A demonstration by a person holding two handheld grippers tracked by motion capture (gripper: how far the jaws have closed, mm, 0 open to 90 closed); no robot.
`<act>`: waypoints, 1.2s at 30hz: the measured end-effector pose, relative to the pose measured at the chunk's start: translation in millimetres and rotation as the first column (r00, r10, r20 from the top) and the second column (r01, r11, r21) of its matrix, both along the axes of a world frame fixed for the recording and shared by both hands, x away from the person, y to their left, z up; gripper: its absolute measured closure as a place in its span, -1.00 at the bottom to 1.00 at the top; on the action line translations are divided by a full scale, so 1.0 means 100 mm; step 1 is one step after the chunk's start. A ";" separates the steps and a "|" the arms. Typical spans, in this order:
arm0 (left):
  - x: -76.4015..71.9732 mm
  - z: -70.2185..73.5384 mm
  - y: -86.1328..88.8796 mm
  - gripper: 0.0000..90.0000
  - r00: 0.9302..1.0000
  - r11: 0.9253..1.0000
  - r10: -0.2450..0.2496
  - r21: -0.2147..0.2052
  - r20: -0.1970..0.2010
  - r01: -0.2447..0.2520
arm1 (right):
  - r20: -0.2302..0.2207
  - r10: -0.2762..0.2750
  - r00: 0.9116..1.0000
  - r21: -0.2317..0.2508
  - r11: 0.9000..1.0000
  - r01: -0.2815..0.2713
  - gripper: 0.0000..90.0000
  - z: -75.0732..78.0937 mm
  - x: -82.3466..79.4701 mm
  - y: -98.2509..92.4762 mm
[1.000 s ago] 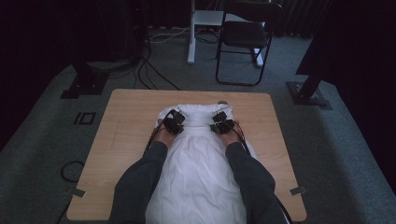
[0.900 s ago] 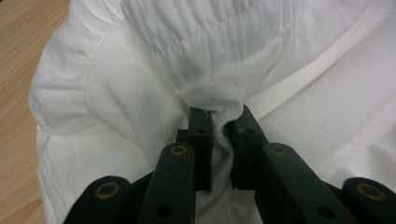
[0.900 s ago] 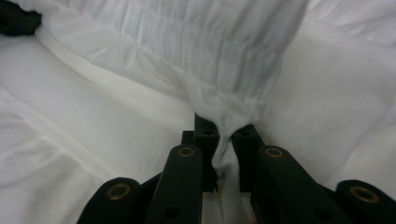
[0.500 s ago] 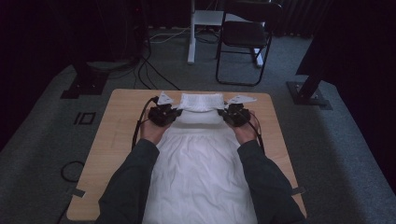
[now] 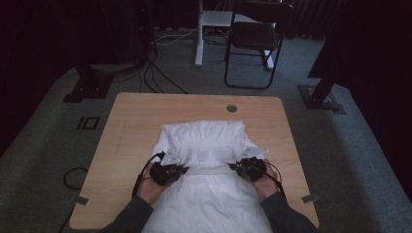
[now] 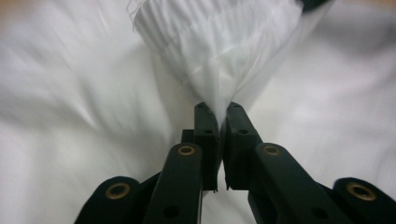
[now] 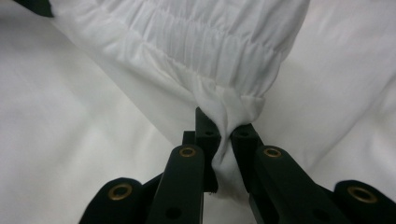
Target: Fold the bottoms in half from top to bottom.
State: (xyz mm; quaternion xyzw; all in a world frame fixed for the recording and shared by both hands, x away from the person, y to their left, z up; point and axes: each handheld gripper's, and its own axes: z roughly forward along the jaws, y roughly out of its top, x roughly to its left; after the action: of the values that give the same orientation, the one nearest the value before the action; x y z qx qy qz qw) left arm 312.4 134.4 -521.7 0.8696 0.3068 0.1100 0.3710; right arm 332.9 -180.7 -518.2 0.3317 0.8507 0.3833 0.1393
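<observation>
The left hand-held gripper (image 5: 183, 169) is seen clamped on the left end of the elastic waistband (image 5: 210, 156) of a white garment (image 5: 206, 204), a pinch of gathered fabric being pressed between its jaws in the left gripper view (image 6: 217, 110). The right hand-held gripper (image 5: 234, 166) is likewise closed on the waistband's right end, cloth being bunched between its jaws in the right gripper view (image 7: 225, 125). The band is held stretched between the two, its long axis running from 9 to 3 o'clock across the counter (image 5: 131, 126), while the garment's length is laid from 12 to 6 o'clock, its near part draped over the counter's 6 o'clock edge between the person's sleeves. A folded portion is laid beyond the band toward 12 o'clock. Bare wood is left at 9, 3 and 12 o'clock, with a round cable hole (image 5: 231, 108) near the far edge. A chair (image 5: 255, 41) is seen on the floor at 12 o'clock, well apart.
</observation>
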 end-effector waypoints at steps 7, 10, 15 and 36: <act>0.04 -0.24 -0.04 0.94 1.000 0.996 0.022 0.086 -0.018 -0.020 | -0.074 -0.011 0.997 -0.030 1.000 0.009 0.89 -0.30 -0.01 0.05; 0.16 -0.23 -0.02 0.95 0.999 0.993 0.035 0.109 -0.010 -0.033 | -0.115 -0.026 0.993 0.014 1.000 0.027 0.89 -0.35 0.07 0.06; 0.43 -0.20 -0.01 0.96 0.999 0.989 0.047 0.142 0.000 -0.046 | -0.112 -0.052 0.992 0.021 0.998 0.054 0.89 -0.35 0.26 0.14; 1.46 -0.10 -0.03 0.98 0.963 0.958 0.269 0.111 -0.021 -0.265 | -0.091 -0.188 0.978 0.018 0.982 0.190 0.90 -0.29 1.27 0.39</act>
State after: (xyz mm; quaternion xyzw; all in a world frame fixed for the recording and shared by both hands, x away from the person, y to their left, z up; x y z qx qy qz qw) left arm 458.0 131.5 -531.7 0.8407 0.4216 0.1596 0.3001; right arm 460.2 -141.9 -547.4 0.4297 0.8155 0.3643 0.1328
